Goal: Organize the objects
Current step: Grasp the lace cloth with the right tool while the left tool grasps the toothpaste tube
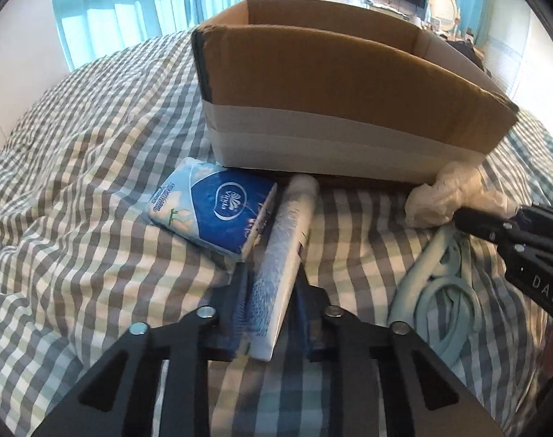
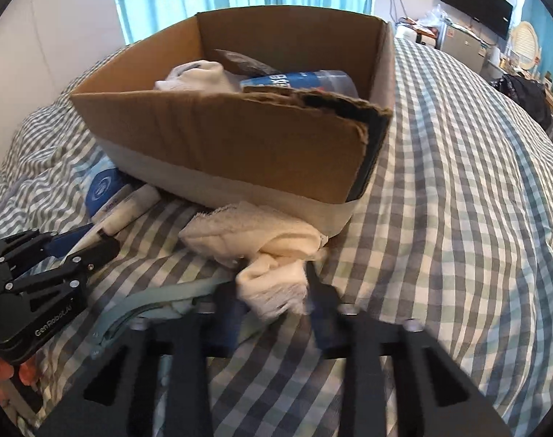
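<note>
An open cardboard box (image 1: 334, 83) stands on the checked bed; in the right wrist view the box (image 2: 232, 145) holds white socks (image 2: 192, 76) and a blue bottle (image 2: 301, 80). My left gripper (image 1: 272, 273) is shut on a white tube (image 1: 283, 247) lying in front of the box; both show in the right wrist view, gripper (image 2: 94, 240) and tube (image 2: 127, 211). My right gripper (image 2: 272, 276) is shut on a cream cloth (image 2: 261, 247) by the box's near corner. The cloth (image 1: 451, 193) and right gripper (image 1: 465, 218) also show in the left wrist view.
A blue tissue pack (image 1: 210, 207) lies left of the tube, against the box. A pale green strap (image 1: 440, 284) lies on the bed between the grippers; it also shows in the right wrist view (image 2: 141, 302). The checked bedcover (image 2: 458, 200) stretches right of the box.
</note>
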The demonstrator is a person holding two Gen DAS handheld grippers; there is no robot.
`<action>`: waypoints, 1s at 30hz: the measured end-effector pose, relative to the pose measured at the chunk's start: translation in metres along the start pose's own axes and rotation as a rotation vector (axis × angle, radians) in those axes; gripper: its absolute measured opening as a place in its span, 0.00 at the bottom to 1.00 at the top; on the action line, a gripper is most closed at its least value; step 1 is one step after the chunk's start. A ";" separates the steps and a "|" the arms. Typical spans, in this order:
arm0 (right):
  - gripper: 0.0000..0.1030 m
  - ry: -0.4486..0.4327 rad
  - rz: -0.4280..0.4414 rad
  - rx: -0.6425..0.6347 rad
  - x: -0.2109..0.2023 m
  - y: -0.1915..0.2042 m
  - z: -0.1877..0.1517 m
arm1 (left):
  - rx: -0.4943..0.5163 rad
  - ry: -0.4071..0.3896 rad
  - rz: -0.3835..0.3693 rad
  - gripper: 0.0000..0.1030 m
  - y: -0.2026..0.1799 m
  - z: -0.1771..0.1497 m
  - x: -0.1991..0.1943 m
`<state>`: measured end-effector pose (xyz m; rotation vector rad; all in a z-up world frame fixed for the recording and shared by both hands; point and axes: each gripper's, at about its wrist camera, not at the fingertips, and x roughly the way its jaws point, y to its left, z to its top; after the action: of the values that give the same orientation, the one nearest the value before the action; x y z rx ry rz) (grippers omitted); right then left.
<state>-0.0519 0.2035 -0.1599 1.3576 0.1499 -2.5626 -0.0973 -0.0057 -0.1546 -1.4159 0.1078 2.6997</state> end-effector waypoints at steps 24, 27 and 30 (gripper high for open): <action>0.15 -0.148 -0.017 -0.042 -0.116 0.025 -0.017 | -0.024 -0.093 -0.046 0.11 -0.004 -0.018 -0.087; 0.15 -0.162 -0.015 -0.051 -0.125 0.029 -0.018 | -0.024 -0.111 -0.048 0.10 -0.007 -0.019 -0.099; 0.15 -0.174 -0.009 -0.057 -0.134 0.031 -0.020 | -0.027 -0.129 -0.048 0.02 -0.009 -0.016 -0.108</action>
<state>0.0447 0.1994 -0.0599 1.1109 0.1968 -2.6472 -0.0218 -0.0037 -0.0750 -1.2307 0.0280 2.7536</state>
